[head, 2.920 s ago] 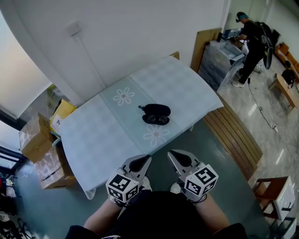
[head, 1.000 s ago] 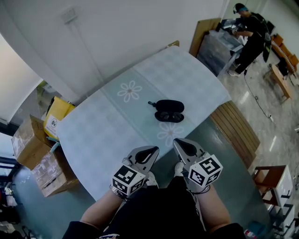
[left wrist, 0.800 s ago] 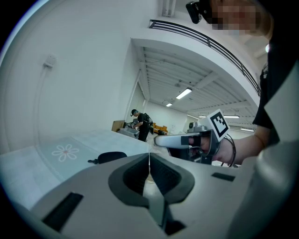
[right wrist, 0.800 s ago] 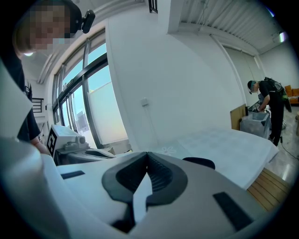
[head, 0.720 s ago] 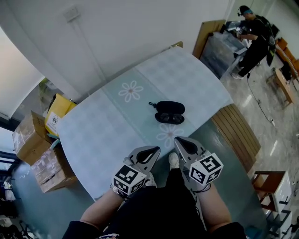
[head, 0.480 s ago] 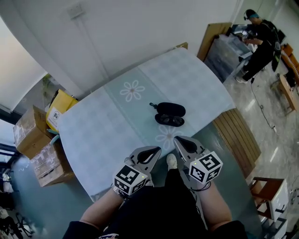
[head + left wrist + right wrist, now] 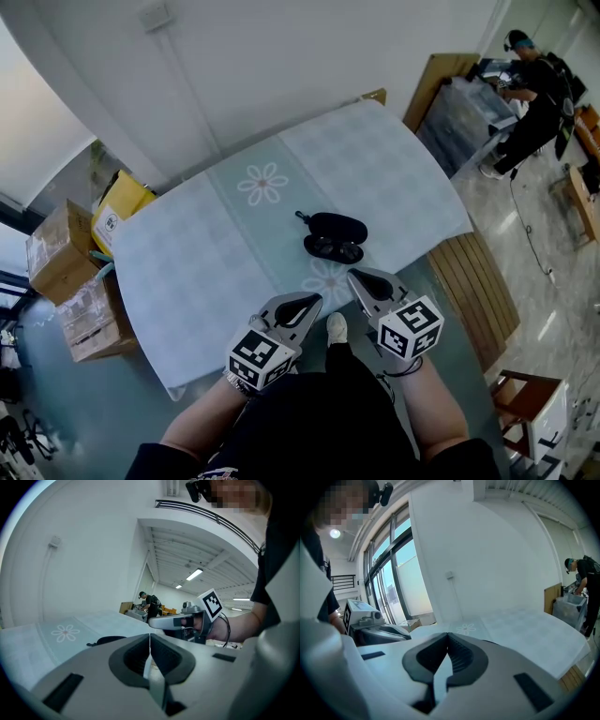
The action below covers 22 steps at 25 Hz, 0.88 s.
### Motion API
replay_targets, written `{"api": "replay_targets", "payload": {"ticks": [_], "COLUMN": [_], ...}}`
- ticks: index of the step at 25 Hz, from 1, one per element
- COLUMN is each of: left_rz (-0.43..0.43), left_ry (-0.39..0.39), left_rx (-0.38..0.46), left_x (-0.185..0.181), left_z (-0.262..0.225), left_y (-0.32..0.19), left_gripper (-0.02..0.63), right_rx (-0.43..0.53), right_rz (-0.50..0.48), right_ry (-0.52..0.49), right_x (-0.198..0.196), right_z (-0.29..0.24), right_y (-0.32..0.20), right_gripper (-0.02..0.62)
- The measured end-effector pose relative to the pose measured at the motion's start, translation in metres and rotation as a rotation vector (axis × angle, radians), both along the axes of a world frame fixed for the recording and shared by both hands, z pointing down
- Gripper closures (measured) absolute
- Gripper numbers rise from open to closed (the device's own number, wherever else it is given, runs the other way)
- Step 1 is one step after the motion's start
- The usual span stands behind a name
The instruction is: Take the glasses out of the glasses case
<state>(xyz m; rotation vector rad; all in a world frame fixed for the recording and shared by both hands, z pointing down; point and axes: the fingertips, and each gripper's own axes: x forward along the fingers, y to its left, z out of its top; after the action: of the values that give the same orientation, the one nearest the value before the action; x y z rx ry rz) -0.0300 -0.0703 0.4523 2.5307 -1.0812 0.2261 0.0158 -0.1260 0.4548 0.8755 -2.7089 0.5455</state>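
On the table's green middle stripe, between two printed flowers, lies the black case. It is open, lid toward the wall, and the dark glasses seem to rest in its near half.

Both forearms come up from the picture's bottom edge, bent slightly toward each other. They hold the grippers side by side at the table's near edge, tips pointing at the case and touching nothing. The left gripper has its jaws pressed together with nothing between them, and so has the right gripper.

Each gripper's cube carries black-and-white square markers. A yellow box and cardboard boxes stand left of the table, and their labels are too small to read.
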Motion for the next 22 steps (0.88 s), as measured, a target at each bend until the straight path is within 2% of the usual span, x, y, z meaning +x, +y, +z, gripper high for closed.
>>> {"api": "replay_targets", "payload": {"ticks": [8, 22], "left_rz": [-0.027, -0.073], "left_ry": [-0.002, -0.047], "left_rx": [-0.006, -0.022], "left_x": [0.012, 0.029], "left_z": [0.006, 0.028], "left_y": [-0.020, -0.041], "left_gripper": [0.575, 0.575], "right_rx": [-0.003, -0.028], "right_rz": [-0.049, -0.206], "right_ry": [0.029, 0.164], "right_x": [0.008, 0.011], "right_z": [0.008, 0.054], "right_y": [-0.026, -0.066], "right_gripper": [0.572, 0.572]}}
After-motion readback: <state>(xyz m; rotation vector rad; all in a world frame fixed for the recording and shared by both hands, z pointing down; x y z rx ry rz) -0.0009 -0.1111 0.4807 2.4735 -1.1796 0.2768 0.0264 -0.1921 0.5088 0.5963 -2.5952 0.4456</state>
